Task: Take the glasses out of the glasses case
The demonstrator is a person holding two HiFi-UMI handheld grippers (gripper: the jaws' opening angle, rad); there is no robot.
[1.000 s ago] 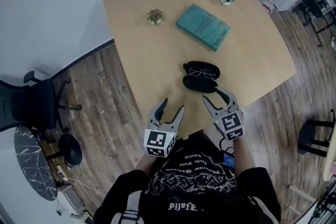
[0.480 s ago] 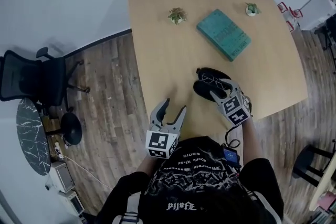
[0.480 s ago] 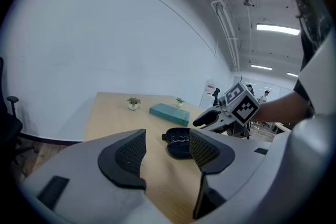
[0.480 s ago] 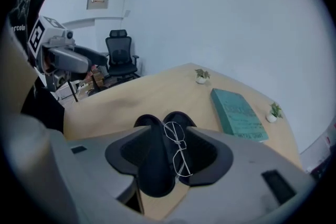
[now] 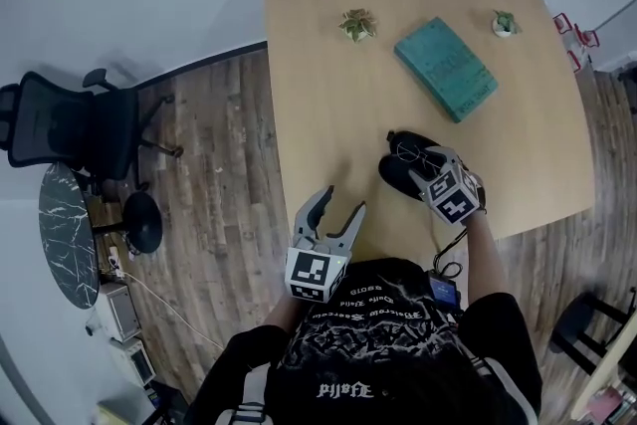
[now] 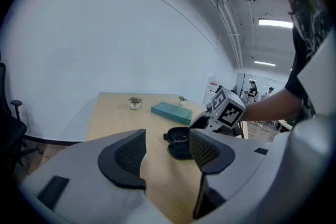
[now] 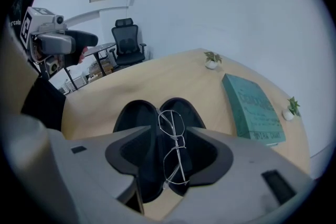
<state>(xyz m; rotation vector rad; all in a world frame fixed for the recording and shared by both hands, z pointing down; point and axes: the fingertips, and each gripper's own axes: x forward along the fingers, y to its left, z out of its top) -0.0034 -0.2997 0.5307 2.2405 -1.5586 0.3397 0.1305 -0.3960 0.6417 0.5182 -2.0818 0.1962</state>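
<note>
The black glasses case (image 5: 401, 177) lies open on the wooden table (image 5: 328, 95), near its front edge. Thin wire-framed glasses (image 7: 173, 147) rest across the case's two halves (image 7: 134, 113). My right gripper (image 5: 423, 164) hangs right over the case; its jaws stand apart on either side of the glasses, and no contact shows. In the right gripper view the frame runs along the gap of that gripper (image 7: 170, 157). My left gripper (image 5: 341, 204) is open and empty at the table's front edge, left of the case (image 6: 178, 150).
A teal book (image 5: 445, 69) lies beyond the case. Two small potted plants (image 5: 356, 24) (image 5: 505, 23) stand at the far side of the table. A black office chair (image 5: 70, 129) and a dark round table (image 5: 65, 234) stand on the wood floor to the left.
My right gripper has moved forward from the table's front edge to over the open case, bringing its jaws to either side of the glasses. The left gripper has barely moved.
</note>
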